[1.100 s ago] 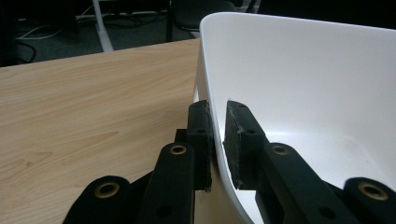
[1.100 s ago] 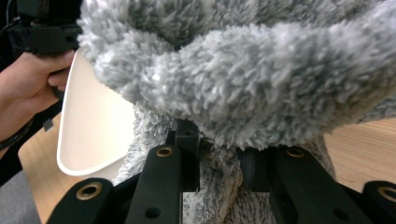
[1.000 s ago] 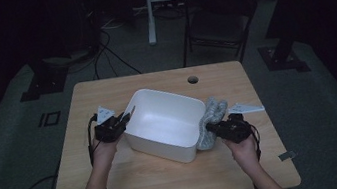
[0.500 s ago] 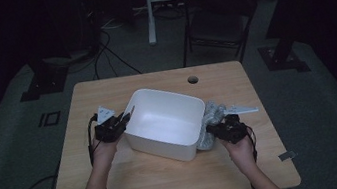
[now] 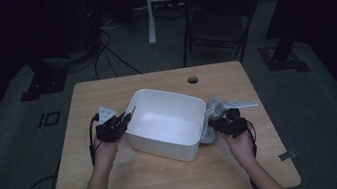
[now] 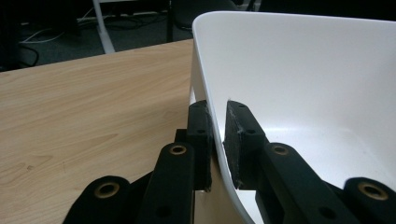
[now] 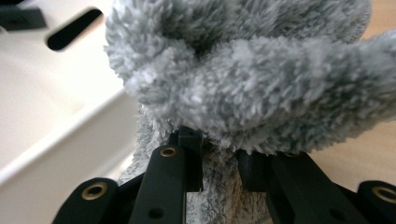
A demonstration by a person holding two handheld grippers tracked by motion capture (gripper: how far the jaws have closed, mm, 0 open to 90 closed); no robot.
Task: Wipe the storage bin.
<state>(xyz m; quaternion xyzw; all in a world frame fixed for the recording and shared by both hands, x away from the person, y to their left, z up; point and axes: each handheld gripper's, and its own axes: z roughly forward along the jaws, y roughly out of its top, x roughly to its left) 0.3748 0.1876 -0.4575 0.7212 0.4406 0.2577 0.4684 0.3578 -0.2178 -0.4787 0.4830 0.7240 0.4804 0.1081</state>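
My left tongs (image 6: 217, 135) are clenched on the near left wall of the white bin (image 5: 163, 123): in the left gripper view one pad sits outside the thin wall and the other inside, the rim rising just between them. In the high view those tongs (image 5: 127, 118) meet the bin at its left corner, over the wooden table (image 5: 169, 180), with my left hand (image 5: 106, 147) just behind them.

My right tongs (image 7: 219, 163) are closed on the grey fluffy cloth (image 7: 243, 88). In the right gripper view the pile bulges over both jaws and hides their tips, so the cloth lies between them and above them, bunched in a thick fold. The bin's white wall, with a dark slot handle (image 7: 72, 28) in it, stands just to the left of the cloth there.

From above, the cloth (image 5: 212, 113) hangs against the bin's right outer wall, outside it, with my right tongs (image 5: 219, 125) gripping it from the near side and my right hand (image 5: 239, 139) behind
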